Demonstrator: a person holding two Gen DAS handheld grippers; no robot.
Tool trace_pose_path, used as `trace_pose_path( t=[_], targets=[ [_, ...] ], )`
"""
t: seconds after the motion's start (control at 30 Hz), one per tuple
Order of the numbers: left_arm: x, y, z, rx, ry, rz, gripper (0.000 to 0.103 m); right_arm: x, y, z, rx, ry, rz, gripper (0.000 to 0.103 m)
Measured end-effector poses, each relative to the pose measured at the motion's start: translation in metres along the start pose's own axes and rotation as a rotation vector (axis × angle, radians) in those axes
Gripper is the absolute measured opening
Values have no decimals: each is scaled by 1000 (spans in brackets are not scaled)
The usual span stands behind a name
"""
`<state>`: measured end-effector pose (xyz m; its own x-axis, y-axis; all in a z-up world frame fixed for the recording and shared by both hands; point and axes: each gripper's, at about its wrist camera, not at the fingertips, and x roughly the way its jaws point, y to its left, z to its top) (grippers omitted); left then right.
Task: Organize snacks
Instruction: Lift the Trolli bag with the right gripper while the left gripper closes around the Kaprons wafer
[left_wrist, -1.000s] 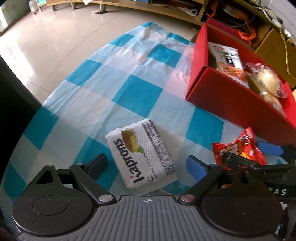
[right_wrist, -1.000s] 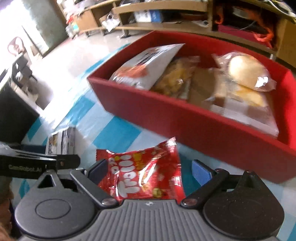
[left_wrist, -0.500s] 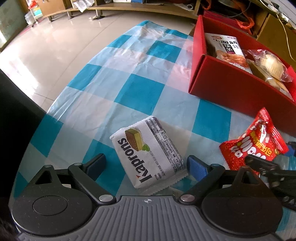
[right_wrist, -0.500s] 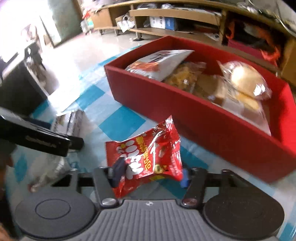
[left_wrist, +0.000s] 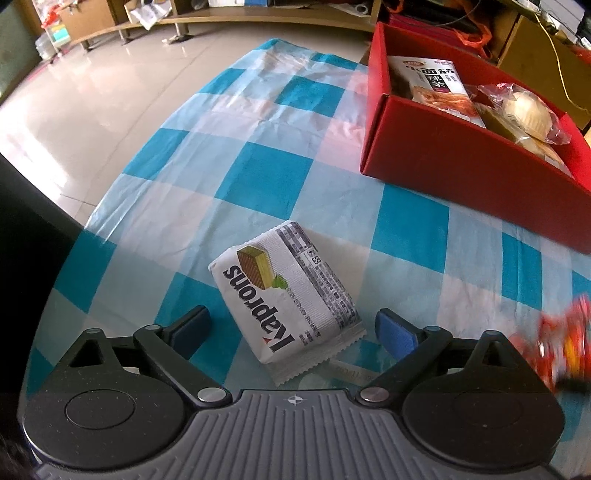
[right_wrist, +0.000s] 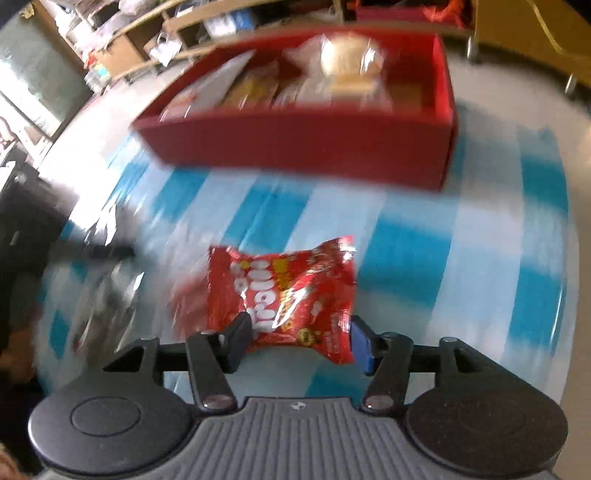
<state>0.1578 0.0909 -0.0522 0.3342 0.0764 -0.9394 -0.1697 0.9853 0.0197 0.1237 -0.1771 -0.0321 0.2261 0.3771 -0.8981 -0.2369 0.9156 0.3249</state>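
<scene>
A white Kaprons wafer packet (left_wrist: 284, 291) lies on the blue-and-white checked cloth between the fingers of my left gripper (left_wrist: 291, 326). Those jaws are opening and stand wide, clear of the packet. My right gripper (right_wrist: 300, 341) is shut on the lower end of a red snack packet (right_wrist: 284, 291), held above the cloth. Its jaws are opening a little while the pads still press the packet. The same red packet (left_wrist: 565, 350) shows as a blur at the right edge of the left wrist view. A red box (right_wrist: 303, 144) sits beyond it.
The red box (left_wrist: 461, 166) holds a white noodle-snack bag (left_wrist: 432, 79), a wrapped bun (left_wrist: 524, 110) and other packets. The table's rounded edge drops to a tiled floor (left_wrist: 92, 92) at the left. Low wooden shelves (left_wrist: 258, 14) stand behind.
My right gripper closed on the red packet, lifted it off the cloth and carried it away from the left gripper to the right. The left gripper stayed over the wafer packet.
</scene>
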Motion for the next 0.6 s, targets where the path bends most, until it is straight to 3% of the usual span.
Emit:
trace_pose_path(
  t=[0.1,0.23,0.33,0.43,0.6],
  targets=[
    [0,1,0,-3,3,-3,98,-6,11,-29,-78,52,-31,69],
    [0,0,-1,-3,2,1,100,-25,31,-52,-316,-6,-171,72],
    [1,-1,0,-7,4,4,101,-27,42,-53,-448,38,-176,85],
    [2,-1,-1,-10,4,3,102,-25,23,-42,-225,63,-125,85],
    [3,-2,1,-14,10,-2,103,-18,-8,-40,244,-31,39,85]
  ],
)
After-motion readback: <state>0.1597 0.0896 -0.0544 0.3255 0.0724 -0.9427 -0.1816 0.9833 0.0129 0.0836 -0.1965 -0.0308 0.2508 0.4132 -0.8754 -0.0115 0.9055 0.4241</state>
